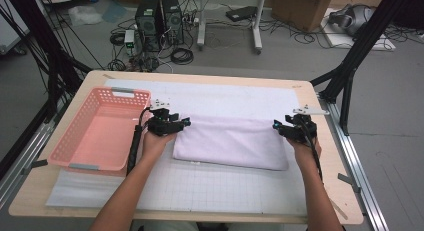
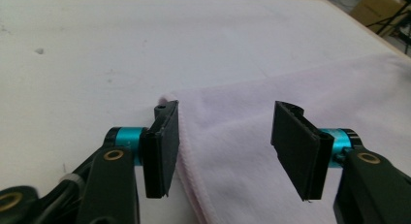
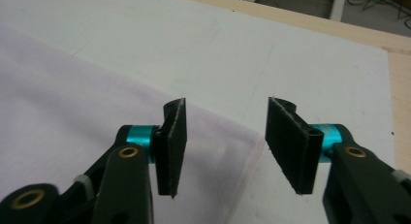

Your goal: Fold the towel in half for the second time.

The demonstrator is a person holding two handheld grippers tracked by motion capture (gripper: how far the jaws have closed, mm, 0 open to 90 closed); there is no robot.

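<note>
At towel (image 1: pixel 231 143) ends, left gripper (image 1: pixel 186 122) and right gripper (image 1: pixel 275 125) seemingly released.

one folded towel (image 1: pixel 231 142) on the table (image 1: pixel 320 156), one pink basket (image 1: pixel 100 128) beside it, one white mat (image 1: pixel 200 186) underneath. two grippers out: left gripper (image 1: pixel 186 122) and right gripper (image 1: pixel 275 125). two computer towers (image 1: pixel 159 18) on the floor behind.

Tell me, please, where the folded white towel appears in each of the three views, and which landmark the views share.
High view: the folded towel lies mid-table on the white gridded mat, between the two grippers.
Left gripper view: the towel covers the lower right; its corner lies between the open jaws.
Right gripper view: the towel covers the left; its corner lies below the open jaws.
Shared landmark: the white gridded mat.
</note>
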